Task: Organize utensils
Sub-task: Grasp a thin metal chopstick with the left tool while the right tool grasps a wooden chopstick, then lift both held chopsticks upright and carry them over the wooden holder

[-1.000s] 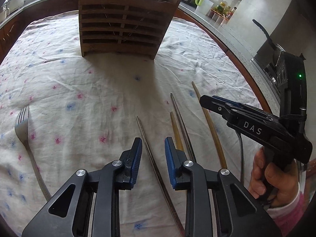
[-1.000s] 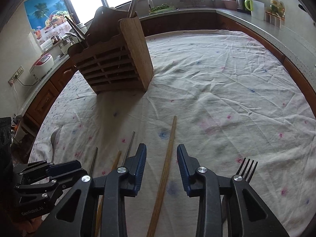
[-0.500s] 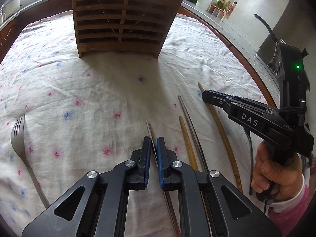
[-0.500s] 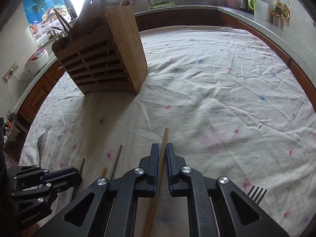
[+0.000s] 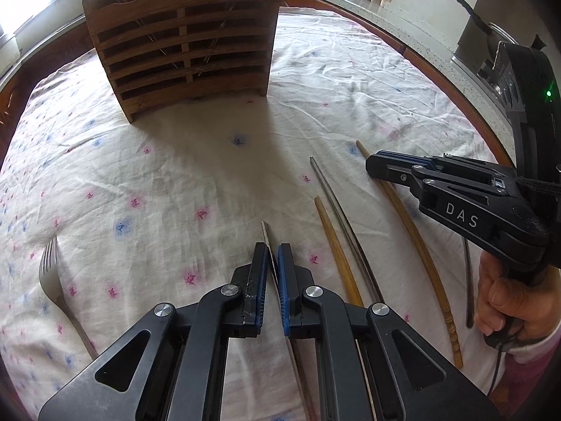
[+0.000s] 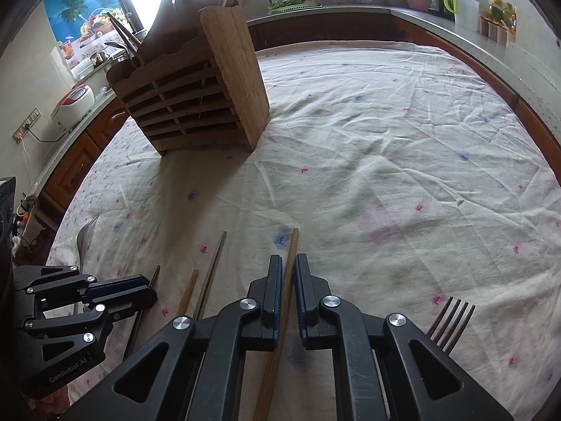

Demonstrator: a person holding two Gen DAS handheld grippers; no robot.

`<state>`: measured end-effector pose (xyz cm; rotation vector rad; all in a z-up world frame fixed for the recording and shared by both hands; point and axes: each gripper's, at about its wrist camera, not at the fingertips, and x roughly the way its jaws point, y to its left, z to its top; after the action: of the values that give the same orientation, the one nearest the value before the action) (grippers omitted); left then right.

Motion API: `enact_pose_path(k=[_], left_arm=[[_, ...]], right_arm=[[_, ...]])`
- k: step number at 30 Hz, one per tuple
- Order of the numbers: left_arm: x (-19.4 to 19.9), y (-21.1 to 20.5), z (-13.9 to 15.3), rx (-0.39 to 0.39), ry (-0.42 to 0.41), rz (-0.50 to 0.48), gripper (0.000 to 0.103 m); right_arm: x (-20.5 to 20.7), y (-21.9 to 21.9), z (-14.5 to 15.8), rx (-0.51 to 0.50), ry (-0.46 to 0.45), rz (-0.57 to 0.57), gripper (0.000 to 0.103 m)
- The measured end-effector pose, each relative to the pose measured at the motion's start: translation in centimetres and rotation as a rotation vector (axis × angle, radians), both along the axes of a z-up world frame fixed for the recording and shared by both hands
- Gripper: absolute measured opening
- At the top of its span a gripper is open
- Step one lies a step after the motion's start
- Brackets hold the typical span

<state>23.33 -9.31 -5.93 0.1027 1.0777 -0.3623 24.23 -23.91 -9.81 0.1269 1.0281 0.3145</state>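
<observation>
My left gripper (image 5: 270,251) is shut on a thin metal chopstick (image 5: 265,231) whose tip pokes out past the pads. My right gripper (image 6: 288,270) is shut on a long wooden chopstick (image 6: 293,242); it also shows in the left wrist view (image 5: 373,166). A shorter wooden chopstick (image 5: 335,245) and a second metal chopstick (image 5: 333,196) lie on the cloth between them. The slatted wooden utensil holder (image 5: 186,45) stands at the far side, with utensils in it (image 6: 196,101).
A fork (image 5: 52,280) lies at the left on the flowered tablecloth (image 5: 175,175). Another fork (image 6: 452,322) lies right of my right gripper. A dark utensil handle (image 5: 468,280) lies by the hand. Kitchen counters ring the table.
Both grippers went from open to shut, each closing on its chopstick. Both have since moved closer to the wooden holder with the chopsticks.
</observation>
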Motion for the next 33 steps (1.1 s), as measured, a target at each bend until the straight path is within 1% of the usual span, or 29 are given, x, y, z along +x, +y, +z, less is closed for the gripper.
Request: enact_pose_path(k=[3,6,10,14,21,25,33], left_arm=[[-0.2,0.3,0.2,-0.013,0.004,0.002,0.003],[-1.1,1.0,1.3,-0.041,-0.025,0.01,0.003],[-2.4,2.7,3.8,-0.12,-0.072,0.038,0.003],[-4.0,4.5,6.6,-0.212,-0.117,0.059,0.003],[-7.0,7.2,10.9,-0.327,-0.212,0.077,0.003],[-8.4,8.6,12.1,-0.393,-0.251,0.084,0.003],[-9.6,10.4,13.5,-0.443,-0.307,0.105,0.003]], right_arm=[[-0.3,-0.3,0.2,0.022,-0.002,-0.009,0.006],[-1.1,-0.6,1.1,0.034,-0.028,-0.014,0.006],[-2.3,-1.3,3.0,0.064,-0.071,-0.026,0.005],[-3.8,-1.8,5.6,0.103,-0.129,-0.028,0.005],[-6.5,-1.7,10.5,0.127,-0.246,-0.018,0.005],[-7.8,-2.0,12.6,0.141,-0.297,-0.017,0.005],[-8.6,-2.3,15.2,0.152,-0.36,-0.029,0.005]])
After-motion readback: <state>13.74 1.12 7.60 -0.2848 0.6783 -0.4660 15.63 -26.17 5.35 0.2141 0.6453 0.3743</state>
